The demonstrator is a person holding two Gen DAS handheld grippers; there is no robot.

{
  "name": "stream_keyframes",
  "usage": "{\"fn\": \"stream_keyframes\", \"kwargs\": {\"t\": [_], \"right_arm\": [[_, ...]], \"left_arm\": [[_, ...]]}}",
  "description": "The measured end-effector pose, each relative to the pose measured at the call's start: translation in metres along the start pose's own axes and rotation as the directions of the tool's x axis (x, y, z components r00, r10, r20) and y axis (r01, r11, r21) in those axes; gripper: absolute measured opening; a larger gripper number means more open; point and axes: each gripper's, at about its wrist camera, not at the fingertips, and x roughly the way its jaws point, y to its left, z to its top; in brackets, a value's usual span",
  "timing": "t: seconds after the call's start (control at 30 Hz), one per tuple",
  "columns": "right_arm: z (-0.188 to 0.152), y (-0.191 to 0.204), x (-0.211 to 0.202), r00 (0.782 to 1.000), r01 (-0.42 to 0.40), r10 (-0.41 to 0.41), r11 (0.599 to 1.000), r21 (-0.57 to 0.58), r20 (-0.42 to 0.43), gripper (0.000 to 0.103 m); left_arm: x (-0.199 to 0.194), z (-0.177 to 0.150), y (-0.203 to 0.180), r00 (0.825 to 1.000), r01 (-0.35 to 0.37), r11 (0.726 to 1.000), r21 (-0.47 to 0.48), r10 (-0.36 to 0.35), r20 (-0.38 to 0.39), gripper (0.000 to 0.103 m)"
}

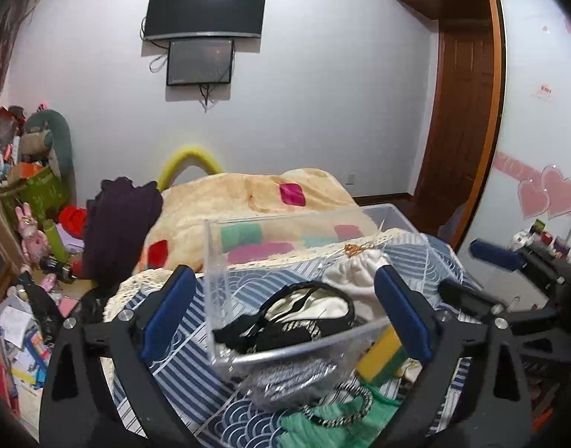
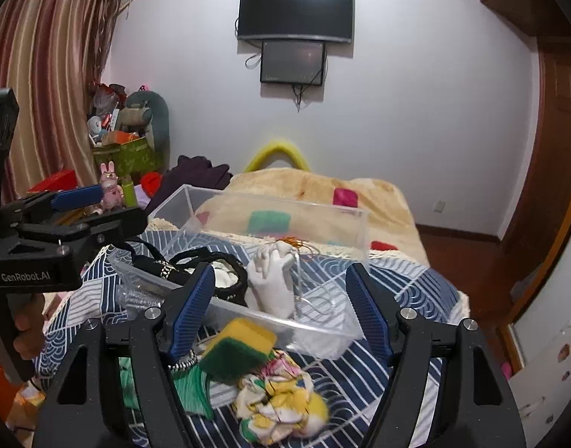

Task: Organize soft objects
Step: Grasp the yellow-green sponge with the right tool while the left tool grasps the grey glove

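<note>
A: Sponge point(image 2: 235, 349)? Floral cloth point(image 2: 281, 399)?
B: Both on blue patterned bedspread point(image 2: 390, 384), just before clear bin point(image 2: 278, 224). Left gripper point(image 1: 285, 313) and right gripper point(image 2: 278, 313) spread, holding nothing.
A: Room?
B: Wall TV point(image 2: 294, 13), curtain point(image 2: 42, 59), wooden door point(image 1: 461, 112).

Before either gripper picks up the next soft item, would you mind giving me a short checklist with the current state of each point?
1. Left gripper open, empty: ok.
2. Right gripper open, empty: ok.
3. Clear bin upright with room inside: ok.
4. Sponge outside the bin, between the right jaws' line: ok.
5. Floral cloth on the bedspread, unobstructed: ok.
6. Green cloth free of the striped cord: cannot tell.
</note>
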Motion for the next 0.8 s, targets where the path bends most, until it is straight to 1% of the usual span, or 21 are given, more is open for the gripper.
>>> {"fn": "stream_keyframes", "kwargs": {"t": [0.07, 0.23, 0.37, 0.5, 0.6, 0.67, 0.8], "right_arm": [[-0.002, 0.000, -0.005, 1.000, 0.004, -0.004, 1.000, 0.004, 0.008, 0.075], [-0.019, -0.004, -0.009, 1.000, -0.003, 0.004, 1.000, 0.015, -0.015, 0.075], [-0.039, -0.004, -0.007, 0.998, 0.013, -0.012, 1.000, 0.016, -0.060, 0.075], [-0.054, -0.008, -0.005, 0.995, -0.004, 0.009, 0.999, 0.043, -0.097, 0.075], [-0.055, -0.008, 0.001, 0.994, -0.023, 0.028, 0.999, 0.049, -0.110, 0.075], [-0.052, -0.004, 0.005, 0.993, -0.050, 0.056, 0.997, 0.050, -0.108, 0.075], [-0.045, 0.006, 0.016, 0.990, -0.092, 0.095, 0.995, 0.036, -0.101, 0.074]], "left_arm": [[-0.004, -0.007, -0.002, 1.000, -0.019, 1.000, 0.010, 0.019, 0.002, 0.100], [-0.008, -0.032, -0.005, 0.999, -0.027, 0.999, 0.037, 0.029, -0.042, 0.100], [-0.006, -0.050, -0.002, 0.996, -0.011, 1.000, 0.015, 0.012, -0.087, 0.100], [0.003, -0.069, 0.002, 0.991, -0.016, 1.000, -0.013, 0.014, -0.130, 0.100], [0.013, -0.079, 0.002, 0.987, -0.027, 0.999, -0.019, 0.024, -0.160, 0.100], [0.022, -0.083, 0.000, 0.983, -0.030, 0.999, -0.022, 0.026, -0.180, 0.100], [0.036, -0.083, -0.001, 0.983, -0.035, 0.999, -0.024, 0.030, -0.184, 0.100]]}}
